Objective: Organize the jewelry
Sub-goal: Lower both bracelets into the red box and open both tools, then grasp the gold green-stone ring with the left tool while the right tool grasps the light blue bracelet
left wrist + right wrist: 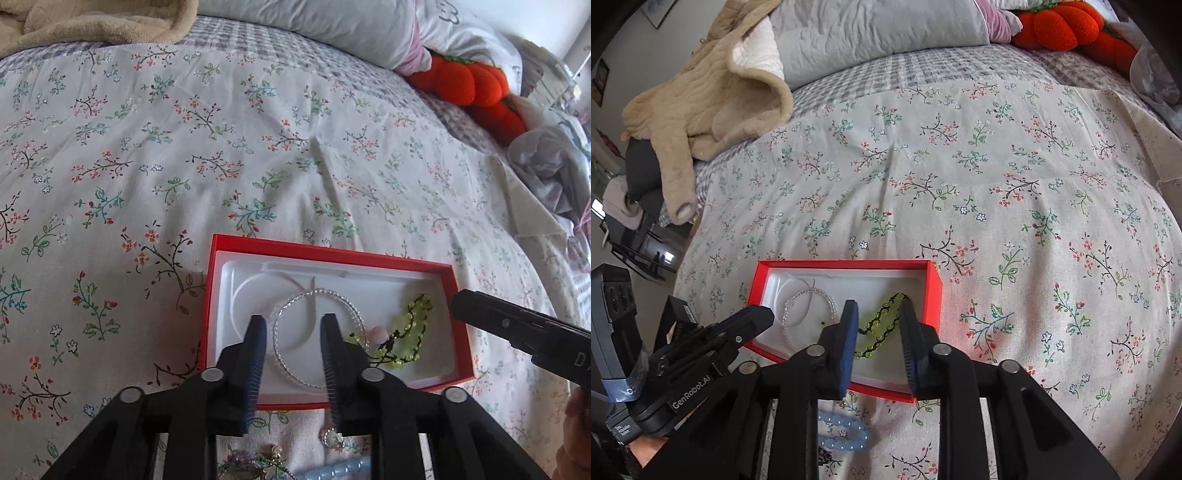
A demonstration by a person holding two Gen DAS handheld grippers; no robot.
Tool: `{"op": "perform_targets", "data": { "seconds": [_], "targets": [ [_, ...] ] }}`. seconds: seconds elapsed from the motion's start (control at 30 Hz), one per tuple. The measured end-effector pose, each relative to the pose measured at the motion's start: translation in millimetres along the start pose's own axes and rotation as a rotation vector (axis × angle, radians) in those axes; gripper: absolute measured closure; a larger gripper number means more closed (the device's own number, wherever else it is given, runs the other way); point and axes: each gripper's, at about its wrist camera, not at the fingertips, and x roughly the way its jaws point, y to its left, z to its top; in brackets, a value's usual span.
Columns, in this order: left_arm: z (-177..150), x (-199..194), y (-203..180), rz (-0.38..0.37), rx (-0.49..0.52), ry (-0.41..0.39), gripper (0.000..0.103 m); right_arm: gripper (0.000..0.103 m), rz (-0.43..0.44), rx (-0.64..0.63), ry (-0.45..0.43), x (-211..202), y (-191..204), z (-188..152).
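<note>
A red box (458, 325) (934, 291) with a white insert lies on the floral bedspread. In it are a clear bead bracelet (314, 295) (809, 295) and a green-and-black bead bracelet (417, 325) (882, 325) with a pink bead (380, 334). My left gripper (293, 325) is open and empty above the clear bracelet. My right gripper (877, 310) is open and empty above the green bracelet; it also shows in the left wrist view (517, 328). A light blue bead bracelet (842, 430) (343, 470) and small jewelry pieces (332, 437) lie on the bed near the box's front.
A beige plush garment (713, 96) lies at the bed's far left. A grey pillow (879, 33) and orange plush pumpkins (469, 88) (1067, 26) are at the head. A crumpled grey cloth (550, 173) lies at the right.
</note>
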Motion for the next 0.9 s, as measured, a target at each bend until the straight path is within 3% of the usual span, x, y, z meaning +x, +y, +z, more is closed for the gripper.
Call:
{"op": "perform_targets", "data": {
  "seconds": [0.17,0.3,0.37,0.63,0.9],
  "targets": [
    [-10,-18,-2,-0.003,0.039,-0.004,0.046,0.061,-0.017,-0.033,-0.007,-15,3,-13],
    [-26,-28,4,0.045,0.077,0.003,0.031,0.045,-0.049,-0.084,-0.004,-23,6,-30],
    [-36,-31,8,0.072,0.088,0.013,0.024,0.043,-0.056,-0.095,0.001,-25,7,-39],
    [-68,-28,41,0.202,0.066,0.073,0.018,0.041,-0.135,-0.174,0.068,-9,10,-69],
    [-84,-21,64,0.218,0.004,0.181,0.018,0.041,-0.239,-0.129,0.229,18,-1,-98]
  ]
}}
